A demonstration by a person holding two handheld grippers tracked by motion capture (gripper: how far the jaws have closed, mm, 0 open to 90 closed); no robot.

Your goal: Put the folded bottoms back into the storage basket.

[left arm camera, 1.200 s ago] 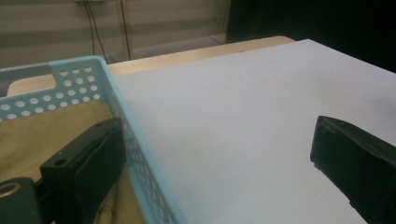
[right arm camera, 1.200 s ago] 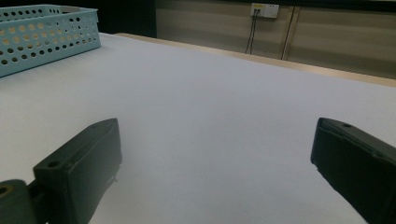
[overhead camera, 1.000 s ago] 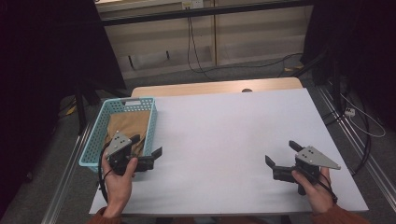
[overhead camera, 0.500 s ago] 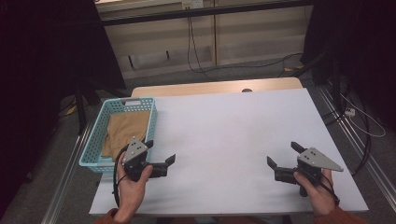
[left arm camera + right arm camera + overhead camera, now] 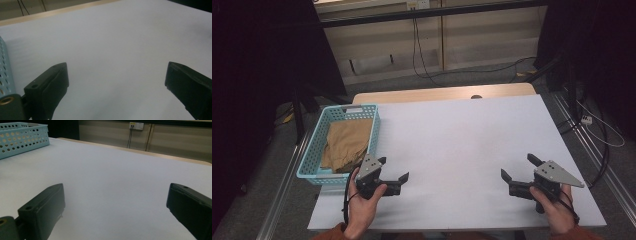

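Note:
A light blue perforated basket [image 5: 312,150] sits at the table's left edge with a folded brown cloth [image 5: 346,144] lying in it. My left gripper [image 5: 393,168] is just right of the basket's near corner, low over the white table top [image 5: 457,140], jaws wide open and empty, pointing right. My right gripper [image 5: 518,166] is near the front right, open and empty, pointing left. In the left gripper view the gripper [image 5: 117,82] spans bare table, the basket's wall [image 5: 4,67] at the left edge. The right gripper [image 5: 116,205] faces the distant basket [image 5: 22,137].
A wooden strip [image 5: 442,94] runs along the table's far edge. Cables [image 5: 422,55] hang and trail on the floor behind. Metal rails [image 5: 287,175] flank the table. Dark curtains [image 5: 257,75] stand at both sides.
My left gripper has moved right, from over the basket's near corner to the open table, and turned to point right. The right gripper has barely shifted.

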